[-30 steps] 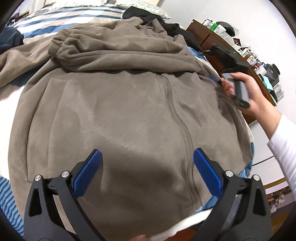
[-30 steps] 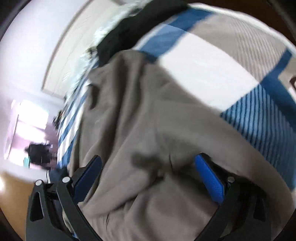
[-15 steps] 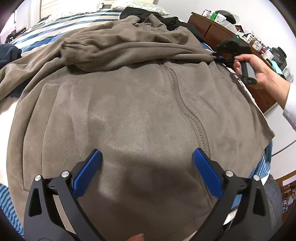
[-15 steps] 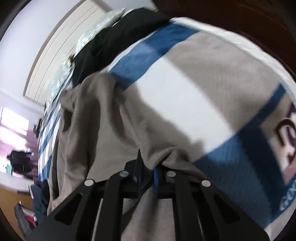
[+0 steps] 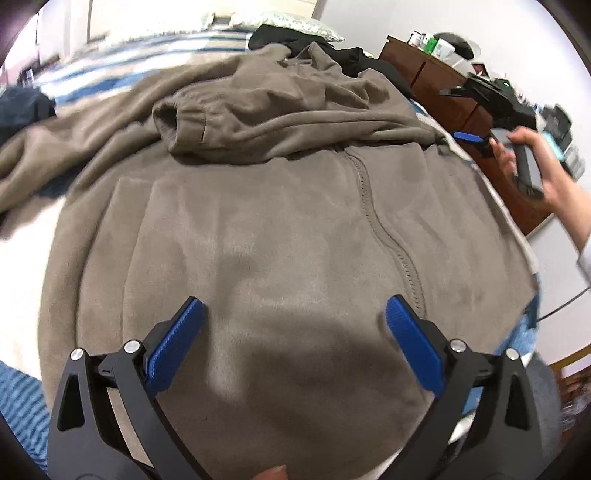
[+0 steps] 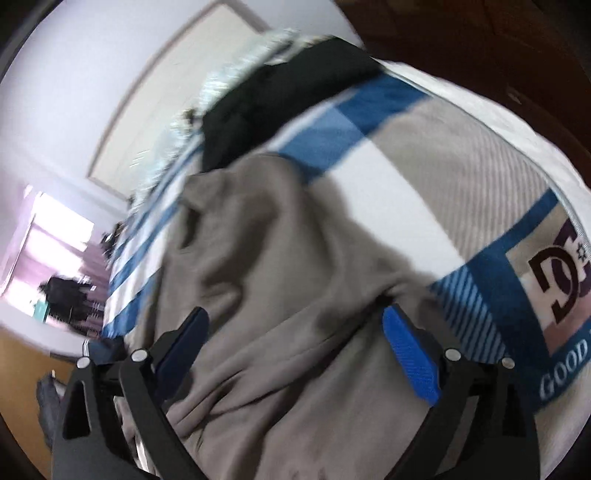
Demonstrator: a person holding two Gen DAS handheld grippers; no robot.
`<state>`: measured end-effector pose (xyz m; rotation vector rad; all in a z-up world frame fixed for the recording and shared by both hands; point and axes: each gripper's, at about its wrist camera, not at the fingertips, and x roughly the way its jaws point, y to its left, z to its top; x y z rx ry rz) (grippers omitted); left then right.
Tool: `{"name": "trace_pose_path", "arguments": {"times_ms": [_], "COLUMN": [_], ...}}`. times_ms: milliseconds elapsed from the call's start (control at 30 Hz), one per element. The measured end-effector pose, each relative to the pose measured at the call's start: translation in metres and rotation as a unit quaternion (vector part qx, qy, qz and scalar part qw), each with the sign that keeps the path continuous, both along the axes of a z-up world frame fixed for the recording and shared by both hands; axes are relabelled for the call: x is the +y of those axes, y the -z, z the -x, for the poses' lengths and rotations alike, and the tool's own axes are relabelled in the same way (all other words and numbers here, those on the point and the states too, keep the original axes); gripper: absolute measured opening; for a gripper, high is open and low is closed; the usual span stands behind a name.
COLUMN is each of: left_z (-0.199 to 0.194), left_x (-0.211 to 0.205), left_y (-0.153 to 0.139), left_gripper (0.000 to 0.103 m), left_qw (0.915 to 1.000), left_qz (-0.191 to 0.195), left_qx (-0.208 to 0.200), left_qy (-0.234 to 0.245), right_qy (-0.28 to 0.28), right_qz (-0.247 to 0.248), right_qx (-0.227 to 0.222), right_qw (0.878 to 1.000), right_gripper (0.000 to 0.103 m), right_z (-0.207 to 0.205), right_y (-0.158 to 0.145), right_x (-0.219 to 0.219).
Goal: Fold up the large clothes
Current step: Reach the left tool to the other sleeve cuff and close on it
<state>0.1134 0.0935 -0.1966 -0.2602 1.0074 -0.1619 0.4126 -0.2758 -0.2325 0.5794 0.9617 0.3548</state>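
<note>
A large grey-brown fleece hoodie (image 5: 280, 221) lies spread on the bed, zipper seam running down its right half, one sleeve (image 5: 258, 122) folded across its upper part. My left gripper (image 5: 293, 332) is open and empty, hovering over the hoodie's lower part. My right gripper (image 6: 295, 339) is open over the hoodie's right shoulder edge (image 6: 280, 258), holding nothing. It also shows in the left wrist view (image 5: 469, 137), just off the hoodie's right side, held by a hand.
The bed has a blue, white and beige striped cover (image 6: 424, 177). Black clothing (image 5: 295, 40) lies near the pillows (image 5: 295, 24). A dark garment (image 5: 22, 107) lies at far left. A brown dresser (image 5: 436, 85) with clutter stands right of the bed.
My right gripper was shut on the hoodie's shoulder edge half a second ago; now it has opened and let the cloth go. My left gripper stayed open over the hoodie's lower part.
</note>
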Motion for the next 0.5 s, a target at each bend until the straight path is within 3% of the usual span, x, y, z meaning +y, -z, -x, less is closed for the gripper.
{"name": "trace_pose_path", "arguments": {"times_ms": [200, 333, 500], "left_z": [0.002, 0.004, 0.009], "left_x": [0.01, 0.007, 0.0], "left_y": [0.002, 0.006, 0.014], "left_gripper": [0.097, 0.097, 0.097], "left_qw": [0.999, 0.9994, 0.9998], "left_qz": [0.045, 0.033, 0.009], "left_qx": [0.006, 0.01, 0.005], "left_qy": [0.002, 0.009, 0.018], "right_qy": [-0.07, -0.112, -0.145], "right_qz": [-0.004, 0.018, 0.037], "right_qx": [-0.017, -0.009, -0.038], "right_qw": [0.997, 0.994, 0.988], "right_gripper": [0.098, 0.098, 0.099], "right_z": [0.083, 0.15, 0.216], "right_y": [-0.007, 0.007, 0.013], "right_x": [0.042, 0.064, 0.076]}}
